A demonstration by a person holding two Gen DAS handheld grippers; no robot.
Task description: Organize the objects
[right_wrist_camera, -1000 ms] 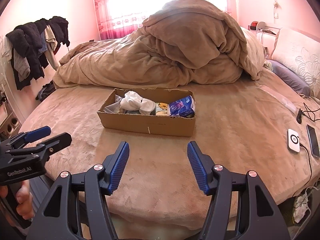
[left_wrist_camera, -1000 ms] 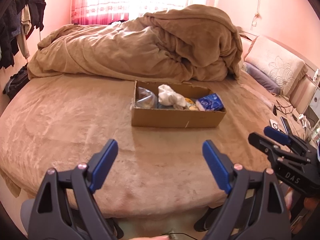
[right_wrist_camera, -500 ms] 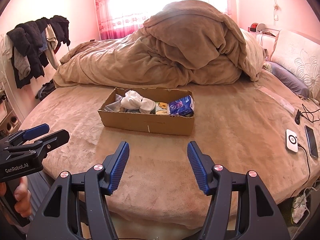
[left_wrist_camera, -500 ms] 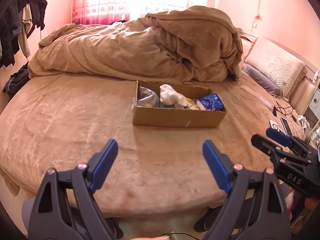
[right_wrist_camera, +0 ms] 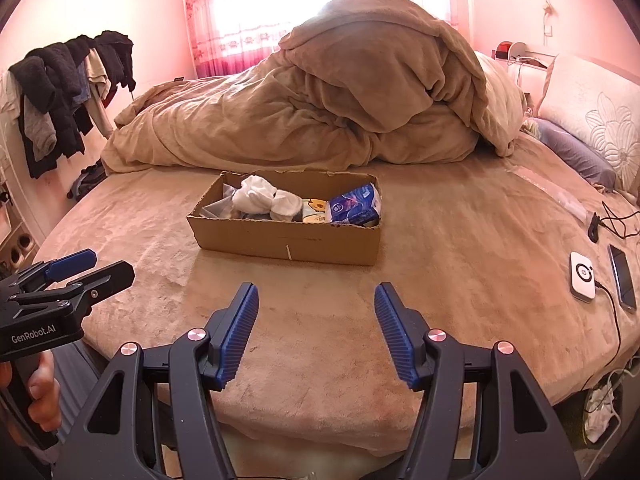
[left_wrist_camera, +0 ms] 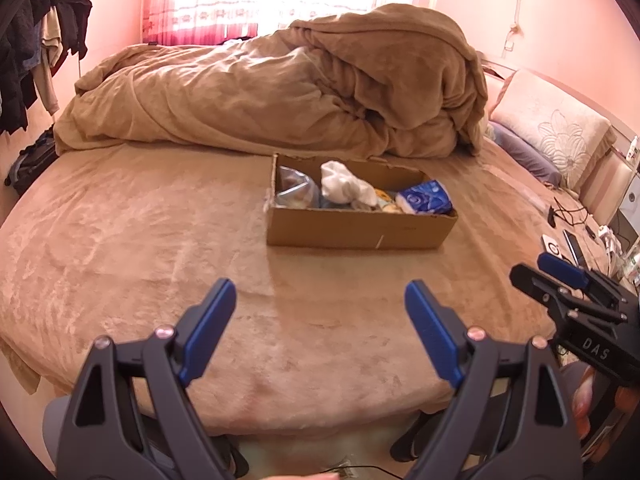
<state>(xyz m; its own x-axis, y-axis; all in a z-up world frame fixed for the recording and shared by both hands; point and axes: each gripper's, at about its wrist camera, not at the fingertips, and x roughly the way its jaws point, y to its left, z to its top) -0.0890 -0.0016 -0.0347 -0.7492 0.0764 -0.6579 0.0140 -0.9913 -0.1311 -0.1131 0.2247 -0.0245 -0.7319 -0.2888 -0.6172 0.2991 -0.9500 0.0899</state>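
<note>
Left wrist view: left gripper (left_wrist_camera: 320,312) spread wide, holding nothing, hovering over the near edge of the bed (left_wrist_camera: 132,248). Cardboard box (left_wrist_camera: 356,232) straight ahead mid-bed, with white cloth (left_wrist_camera: 344,186) and blue tissue pack (left_wrist_camera: 424,202) inside.

Right wrist view: right gripper (right_wrist_camera: 316,316) parted, less wide, nothing held. Same box (right_wrist_camera: 288,240) ahead, slightly left; brown duvet (right_wrist_camera: 320,112) heaped behind; white charger (right_wrist_camera: 582,276) and phone (right_wrist_camera: 622,278) lying far right

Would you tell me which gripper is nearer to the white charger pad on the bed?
Right. The right gripper hovers open at the bed's near edge, the white charger pad just off its right side; the left gripper sits farther left.
</note>
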